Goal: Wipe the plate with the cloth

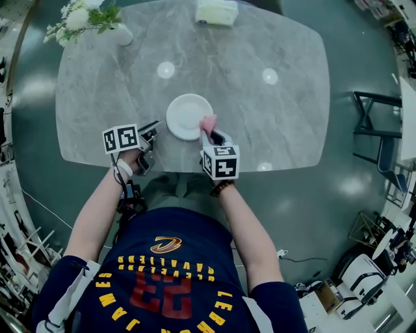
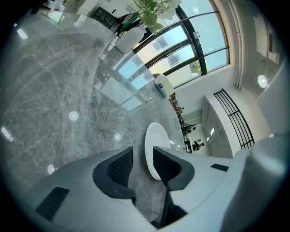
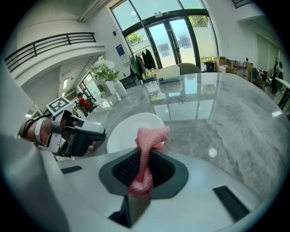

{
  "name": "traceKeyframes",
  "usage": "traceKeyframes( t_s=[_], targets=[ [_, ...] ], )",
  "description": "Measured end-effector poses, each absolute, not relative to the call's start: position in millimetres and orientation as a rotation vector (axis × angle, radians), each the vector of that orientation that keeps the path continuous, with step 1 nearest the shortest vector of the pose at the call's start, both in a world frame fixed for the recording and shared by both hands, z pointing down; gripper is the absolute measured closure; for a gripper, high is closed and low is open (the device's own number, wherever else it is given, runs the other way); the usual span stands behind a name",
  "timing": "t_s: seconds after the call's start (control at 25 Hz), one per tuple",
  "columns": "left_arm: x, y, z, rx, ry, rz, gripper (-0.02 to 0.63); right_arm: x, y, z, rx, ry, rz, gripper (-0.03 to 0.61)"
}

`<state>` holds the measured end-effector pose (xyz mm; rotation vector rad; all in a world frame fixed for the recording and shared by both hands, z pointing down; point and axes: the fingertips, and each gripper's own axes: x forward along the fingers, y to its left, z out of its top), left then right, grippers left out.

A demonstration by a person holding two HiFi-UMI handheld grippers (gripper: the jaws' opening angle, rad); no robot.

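Note:
A white plate point(image 1: 187, 114) lies on the grey marble table point(image 1: 273, 123), close to the near edge. My right gripper point(image 1: 209, 135) is shut on a pink cloth point(image 1: 208, 123), whose bunched end hangs at the plate's right rim. In the right gripper view the cloth point(image 3: 152, 138) sticks up from between the jaws of that gripper point(image 3: 144, 157), in front of the plate point(image 3: 129, 127). My left gripper point(image 1: 155, 128) stands open just left of the plate, with nothing between its fingers. In the left gripper view the plate point(image 2: 156, 136) shows just past the open left gripper point(image 2: 142, 155).
A vase of white flowers point(image 1: 88, 18) stands at the table's far left corner, and a pale box point(image 1: 216, 12) sits at the far middle edge. A dark chair point(image 1: 377, 127) is on the floor to the right. The person's legs are against the near edge.

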<state>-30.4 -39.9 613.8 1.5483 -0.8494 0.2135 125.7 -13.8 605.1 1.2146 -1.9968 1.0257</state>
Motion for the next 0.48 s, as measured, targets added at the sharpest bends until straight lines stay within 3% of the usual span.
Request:
traceKeyframes(
  t_s=[0.48],
  targets=[
    [-60.6, -46.4, 566.0, 1.762, -0.900, 0.248, 0.491, 180.2, -30.1, 579.1, 1.431, -1.972, 1.076, 0.532]
  ],
)
